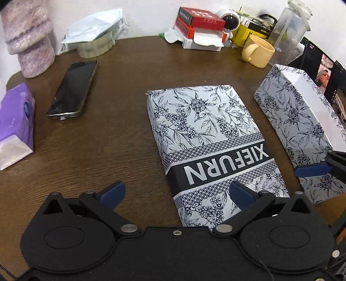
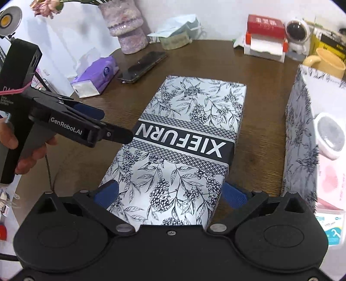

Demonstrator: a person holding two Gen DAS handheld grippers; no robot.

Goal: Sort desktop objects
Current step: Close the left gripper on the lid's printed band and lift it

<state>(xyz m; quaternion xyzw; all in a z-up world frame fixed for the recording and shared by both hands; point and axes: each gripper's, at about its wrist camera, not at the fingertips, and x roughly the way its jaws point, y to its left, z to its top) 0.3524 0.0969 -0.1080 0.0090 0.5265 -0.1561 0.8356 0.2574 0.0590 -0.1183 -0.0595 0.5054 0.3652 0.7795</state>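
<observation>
A flat box lid (image 1: 205,129) printed with dark leaves and "XIEFURN" lies mid-table. Its matching open box base (image 1: 298,121) stands just to its right. My left gripper (image 1: 177,192) is open at the lid's near left corner, right finger over the lid and left finger over bare wood. In the right wrist view it reaches in from the left (image 2: 108,125), held by a hand. My right gripper (image 2: 170,190) is open, and the near end of the lid (image 2: 183,129) shows between its fingers; contact cannot be told. One of its fingers (image 1: 311,169) shows over the base.
On the brown table (image 1: 119,140) lie a black phone (image 1: 72,88) and a purple tissue pack (image 1: 16,121) at left. Along the back are a fuzzy pink vase (image 1: 30,39), face masks (image 1: 95,28), red boxes (image 1: 199,19), an astronaut figure (image 1: 230,21) and a yellow mug (image 1: 258,51). A white round item (image 2: 330,136) lies in the base (image 2: 300,129).
</observation>
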